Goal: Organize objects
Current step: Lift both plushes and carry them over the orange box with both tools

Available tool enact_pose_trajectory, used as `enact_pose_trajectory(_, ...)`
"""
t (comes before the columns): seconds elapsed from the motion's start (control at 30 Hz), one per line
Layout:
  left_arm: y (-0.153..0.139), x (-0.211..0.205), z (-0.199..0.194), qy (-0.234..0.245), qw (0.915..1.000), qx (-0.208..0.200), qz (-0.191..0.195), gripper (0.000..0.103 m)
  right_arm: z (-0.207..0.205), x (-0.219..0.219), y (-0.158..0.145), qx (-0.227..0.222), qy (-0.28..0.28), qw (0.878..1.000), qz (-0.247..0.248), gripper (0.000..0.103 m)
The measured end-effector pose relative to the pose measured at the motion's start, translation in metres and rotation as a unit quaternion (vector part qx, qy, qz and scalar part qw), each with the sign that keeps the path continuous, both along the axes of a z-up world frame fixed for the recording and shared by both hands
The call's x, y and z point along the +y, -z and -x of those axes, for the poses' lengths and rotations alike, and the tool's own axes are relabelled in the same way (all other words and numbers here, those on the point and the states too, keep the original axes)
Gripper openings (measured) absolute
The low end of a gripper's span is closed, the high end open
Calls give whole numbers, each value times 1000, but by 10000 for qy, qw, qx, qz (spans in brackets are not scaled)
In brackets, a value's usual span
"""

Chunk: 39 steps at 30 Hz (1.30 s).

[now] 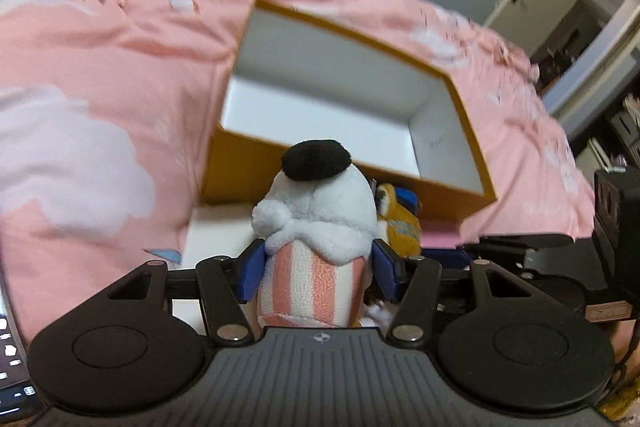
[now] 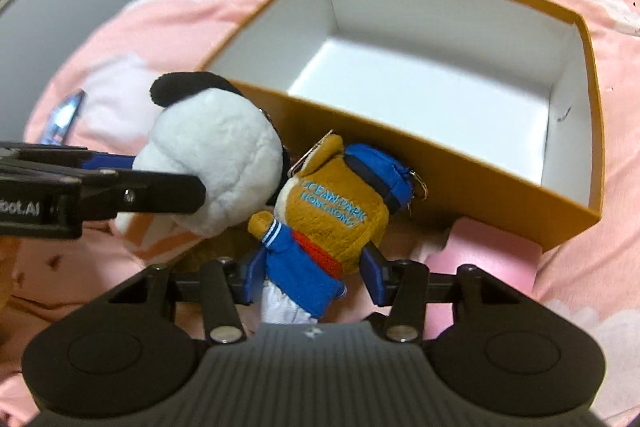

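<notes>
Plush toys are being carried in a pair, one per gripper, just short of an open orange box [image 2: 460, 171] that is sitting on a bed covered in pink bedding [image 1: 100, 67]. In the left wrist view, the left gripper [image 1: 318, 269] is clenching its blue jaws on the striped pink-and-white body of a white plush with a black ear [image 1: 316, 211], holding it low so the head is sticking forward, clear of the jaws. Its long axis is running along the gripper's line, head pointing toward the box's near wall. In the right wrist view, the right gripper [image 2: 314, 277] is grasping a brown plush in a blue jacket and cap [image 2: 332, 219] by its lower body; the jaws are pressing on both sides. That toy is lying tilted, cap end pointing up and right, close to the orange wall, perhaps touching it. Both toys are sitting side by side, outside the box, whose white interior is showing nothing inside. Gripping each by the body is probably leaving the heads free to tip over the rim.
</notes>
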<state>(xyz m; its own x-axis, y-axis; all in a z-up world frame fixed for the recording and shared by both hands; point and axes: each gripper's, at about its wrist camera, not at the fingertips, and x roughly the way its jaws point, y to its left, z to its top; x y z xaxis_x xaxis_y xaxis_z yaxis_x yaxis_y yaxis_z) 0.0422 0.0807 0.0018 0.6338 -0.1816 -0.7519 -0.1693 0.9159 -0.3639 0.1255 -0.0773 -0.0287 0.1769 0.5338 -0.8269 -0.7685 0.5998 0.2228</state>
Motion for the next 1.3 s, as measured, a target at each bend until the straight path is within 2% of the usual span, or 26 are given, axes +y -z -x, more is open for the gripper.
enact_pose_trajectory(0.07,-8,2,4,-101,9998,-186,-53,64,8,-7,-10,8,-20,9999,-146,51)
enact_pose_trajectory(0.1,-12,3,5,-150,9995,-283,-70,64,16,-5,-5,8,-23,9997,-223,51)
enact_pose_trajectory(0.23,-35,3,5,-244,9970,-720,-138,64,13,-18,-32,-76,-62,9985,-545,51)
enact_pose_trajectory(0.5,-75,-7,-22,-324,9871,-1452,-586,64,-2,-23,-83,-775,-9,9911,-1087,51)
enact_pose_trajectory(0.57,-78,-11,-29,-350,9843,-1578,-707,64,-11,-26,-92,-919,44,9890,-1162,51)
enact_pose_trajectory(0.6,-79,-13,-34,-351,9830,-1627,-781,64,-13,-42,-101,-960,74,9881,-1201,51)
enact_pose_trajectory(0.7,-75,-19,-51,-401,9799,-1708,-950,64,-35,-33,-100,-945,237,9868,-1295,51)
enact_pose_trajectory(0.87,-49,-22,-84,-362,9817,-1478,-1144,64,-72,-21,-83,-760,550,9866,-1336,51)
enact_pose_trajectory(1.03,-17,-23,-111,-237,9860,-1053,-1274,64,-103,-10,-55,-328,736,9888,-1254,51)
enact_pose_trajectory(1.3,18,-28,-125,-21,9846,-607,-1640,64,-135,13,0,370,741,9915,-1005,51)
